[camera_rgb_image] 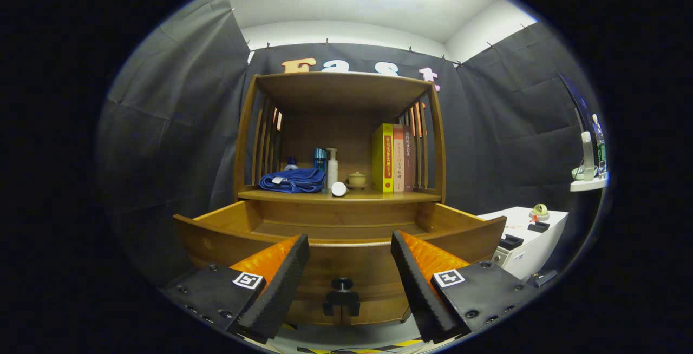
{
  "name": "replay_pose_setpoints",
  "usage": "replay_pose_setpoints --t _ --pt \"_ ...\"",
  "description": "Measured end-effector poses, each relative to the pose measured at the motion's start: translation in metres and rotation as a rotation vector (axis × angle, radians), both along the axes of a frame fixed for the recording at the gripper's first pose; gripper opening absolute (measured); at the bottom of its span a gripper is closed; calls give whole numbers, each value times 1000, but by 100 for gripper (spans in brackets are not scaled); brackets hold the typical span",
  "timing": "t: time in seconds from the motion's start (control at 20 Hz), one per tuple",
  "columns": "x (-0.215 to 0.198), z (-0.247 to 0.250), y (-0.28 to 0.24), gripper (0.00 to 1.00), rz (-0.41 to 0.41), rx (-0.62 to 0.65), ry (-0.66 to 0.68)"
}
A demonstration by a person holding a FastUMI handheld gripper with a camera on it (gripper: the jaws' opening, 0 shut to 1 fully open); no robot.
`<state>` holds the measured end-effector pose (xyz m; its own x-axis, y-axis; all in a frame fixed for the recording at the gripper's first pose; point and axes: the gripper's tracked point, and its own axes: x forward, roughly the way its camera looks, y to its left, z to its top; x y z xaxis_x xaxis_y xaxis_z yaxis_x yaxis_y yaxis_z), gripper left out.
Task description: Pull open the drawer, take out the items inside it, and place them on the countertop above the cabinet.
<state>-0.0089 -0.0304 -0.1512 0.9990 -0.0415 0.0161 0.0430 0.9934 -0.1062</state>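
Observation:
The wooden cabinet's drawer (216, 240) stands pulled out toward me, its curved front just ahead of my fingers. Its dark knob (341, 284) sits low on that front, between my fingers. The part of the drawer's floor that shows is bare wood; the front wall hides the near part. My gripper (350, 246) is open with nothing between its fingers. On the countertop (411, 197) above the drawer lie a folded blue towel (292, 181), a white cylinder on its side (339, 189), a blue can (320, 159), a white pump bottle (332, 169) and a small lidded jar (357, 179).
Three upright books (392, 158) stand at the countertop's right end under the cabinet's top shelf. A white box (528, 240) with small dark items and a tape roll sits to the right of the cabinet. A small wall shelf (589, 183) with bottles hangs at the far right.

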Motion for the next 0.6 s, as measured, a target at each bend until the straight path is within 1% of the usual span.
replay_pose_setpoints --t 0.1,0.25,0.4,0.6 --pt "2 -14 1 98 25 31 26" --pt "4 -30 -5 98 38 45 69" --pt "-3 -38 -10 98 37 51 95" --pt "5 -44 -15 99 27 43 111"
